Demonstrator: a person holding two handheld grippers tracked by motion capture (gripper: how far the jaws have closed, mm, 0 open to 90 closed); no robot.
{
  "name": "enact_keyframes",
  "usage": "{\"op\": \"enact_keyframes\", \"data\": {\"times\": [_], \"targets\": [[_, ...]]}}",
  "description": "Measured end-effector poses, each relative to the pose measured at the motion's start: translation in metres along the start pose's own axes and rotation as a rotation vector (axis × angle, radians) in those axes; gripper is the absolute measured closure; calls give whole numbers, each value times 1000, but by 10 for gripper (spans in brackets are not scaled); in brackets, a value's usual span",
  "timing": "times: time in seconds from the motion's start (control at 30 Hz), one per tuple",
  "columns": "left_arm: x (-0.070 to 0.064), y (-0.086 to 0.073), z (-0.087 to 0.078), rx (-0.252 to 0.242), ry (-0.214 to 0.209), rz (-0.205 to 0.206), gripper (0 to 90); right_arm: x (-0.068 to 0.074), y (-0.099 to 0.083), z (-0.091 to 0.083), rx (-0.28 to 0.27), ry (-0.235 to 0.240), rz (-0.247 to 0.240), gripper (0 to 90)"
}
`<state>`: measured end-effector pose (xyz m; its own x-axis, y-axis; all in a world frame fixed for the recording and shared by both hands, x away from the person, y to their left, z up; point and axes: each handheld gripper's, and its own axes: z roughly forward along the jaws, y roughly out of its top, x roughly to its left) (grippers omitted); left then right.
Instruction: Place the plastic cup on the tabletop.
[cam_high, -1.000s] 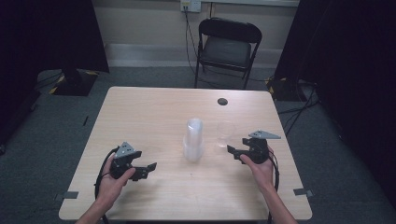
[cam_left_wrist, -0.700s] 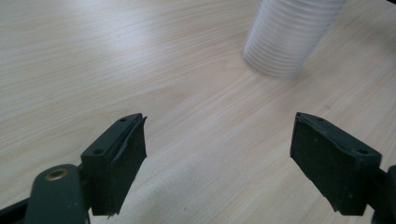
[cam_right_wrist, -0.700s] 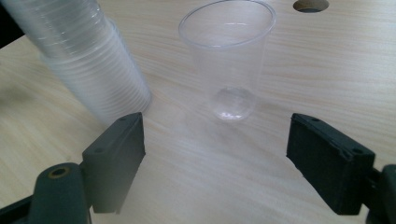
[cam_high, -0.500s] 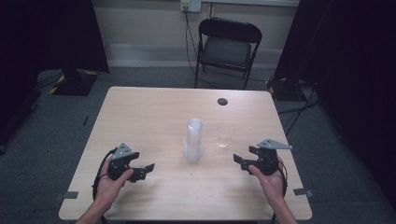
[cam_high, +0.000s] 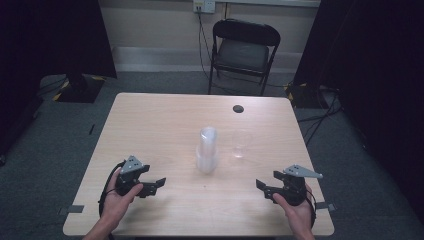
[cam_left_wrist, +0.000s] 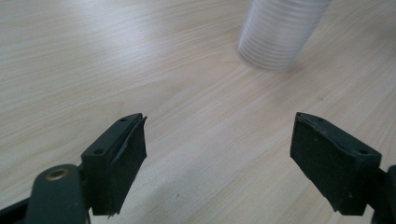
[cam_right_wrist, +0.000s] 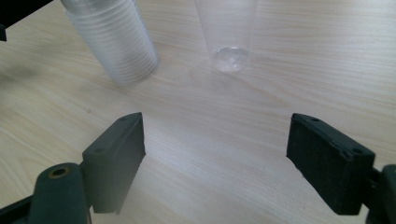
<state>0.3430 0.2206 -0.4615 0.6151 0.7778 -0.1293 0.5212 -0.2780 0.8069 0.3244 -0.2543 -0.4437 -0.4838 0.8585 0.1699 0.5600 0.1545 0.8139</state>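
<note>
A stack of clear plastic cups (cam_high: 207, 150) stands upside down at the middle of the wooden table (cam_high: 160, 120). A single clear cup (cam_high: 241, 144) stands upright just right of it. My left gripper (cam_high: 159, 184) rests near the front left, open and empty, jaws pointing right toward the stack (cam_left_wrist: 280, 32). My right gripper (cam_high: 260, 187) sits near the front right, open and empty, jaws pointing left. From the right gripper view the stack (cam_right_wrist: 116, 42) is ahead to the left and the single cup (cam_right_wrist: 228, 32) ahead at centre.
A small dark round disc (cam_high: 238, 108) lies at the table's far right. A black folding chair (cam_high: 242, 50) stands beyond the far edge. Dark curtains hang on both sides, and cables run across the grey floor.
My right gripper has drawn back from beside the single cup toward the table's front right edge. My left gripper has slid slightly nearer the front edge.
</note>
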Motion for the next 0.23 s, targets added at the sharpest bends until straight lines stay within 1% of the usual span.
{"op": "enact_keyframes", "data": {"times": [0.1,0.2,0.23], "targets": [[0,0,1,-3,-2,0,183,-3,-4,2,12,-20,-3,189],[2,0,3,6,0,7,183,-5,-6,5,25,-29,-5,188],[2,0,3,3,0,7,183,-9,-8,8,31,-42,4,188]]}}
